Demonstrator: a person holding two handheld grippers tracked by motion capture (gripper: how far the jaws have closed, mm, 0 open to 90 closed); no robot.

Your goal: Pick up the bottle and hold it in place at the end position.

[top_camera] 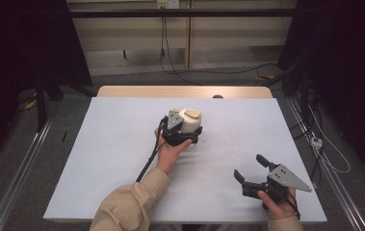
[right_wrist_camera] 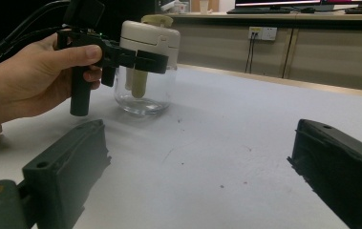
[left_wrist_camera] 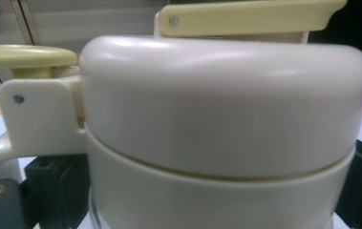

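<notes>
Left gripper [top_camera: 186, 136], black two-jaw tool in my left hand [top_camera: 170, 151]: jaws closed round the cream-lidded clear glass jar [top_camera: 189, 126], one jaw on either side just below the lid, as my right gripper view shows. Jar stands upright on the white table top [top_camera: 98, 159], held between my left jaws, directly ahead of my left hand.

Jar, detail from my left gripper view: domed cream plastic lid [left_wrist_camera: 226, 105] seated on a cream collar; pale yellow flat lever [left_wrist_camera: 245, 19] along the top, pinned at one end; pale yellow round knob [left_wrist_camera: 26, 56] on a cream bracket off to one side. Black jaw surfaces press against both flanks of the collar.

Jar, detail from my right gripper view: clear rounded glass body [right_wrist_camera: 144, 90] below the lid, a pale cream tube hanging inside it; base resting on the table top.

Right gripper [top_camera: 251, 173], black two-jaw tool with grey three-cornered plate, in my right hand [top_camera: 279, 206]: jaws spread wide, nothing between them, resting low over the table top near the edge on my side. Jar lies well apart from this gripper, ahead of it and off toward my left.

Black cable [top_camera: 149, 161]: trails from my left gripper back along my left forearm, which wears a beige sleeve [top_camera: 129, 204].
</notes>
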